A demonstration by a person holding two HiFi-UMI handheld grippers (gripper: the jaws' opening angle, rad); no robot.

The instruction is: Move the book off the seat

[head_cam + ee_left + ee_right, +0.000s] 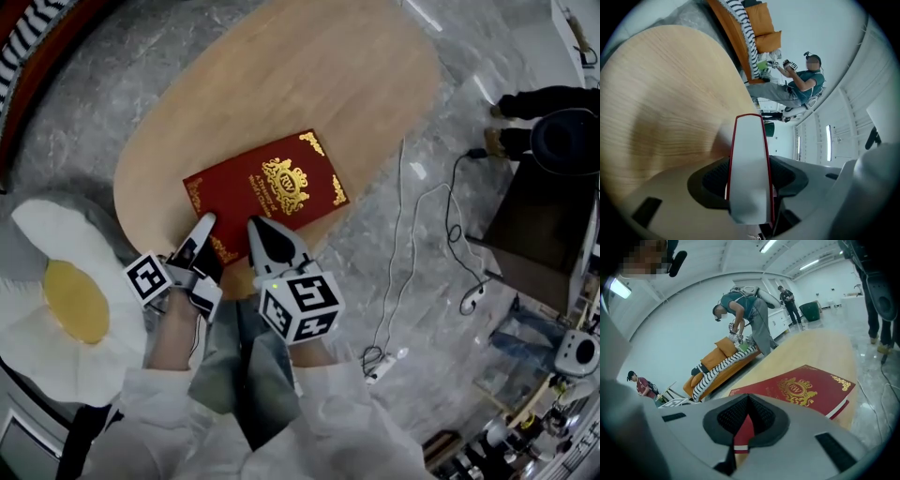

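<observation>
A red book (267, 183) with a gold crest lies on the oval wooden table (281, 75), its near edge toward me. My left gripper (202, 230) is rolled on its side at the book's near left corner. In the left gripper view the book (750, 164) stands edge-on, its white pages and red covers clamped between the two black pads of the left gripper (750, 176). My right gripper (262, 234) sits over the book's near edge, beside the left one. In the right gripper view the book (806, 387) stretches ahead, and the right gripper (746, 420) has its pads meeting at the tips with nothing between them.
A fried-egg-shaped cushion (66, 291) lies at the left of the table. White cables (412, 253) run across the marble floor on the right toward a dark cabinet (539, 225). A person's feet (511, 122) stand beyond it. An orange sofa (717, 364) and several people are farther off.
</observation>
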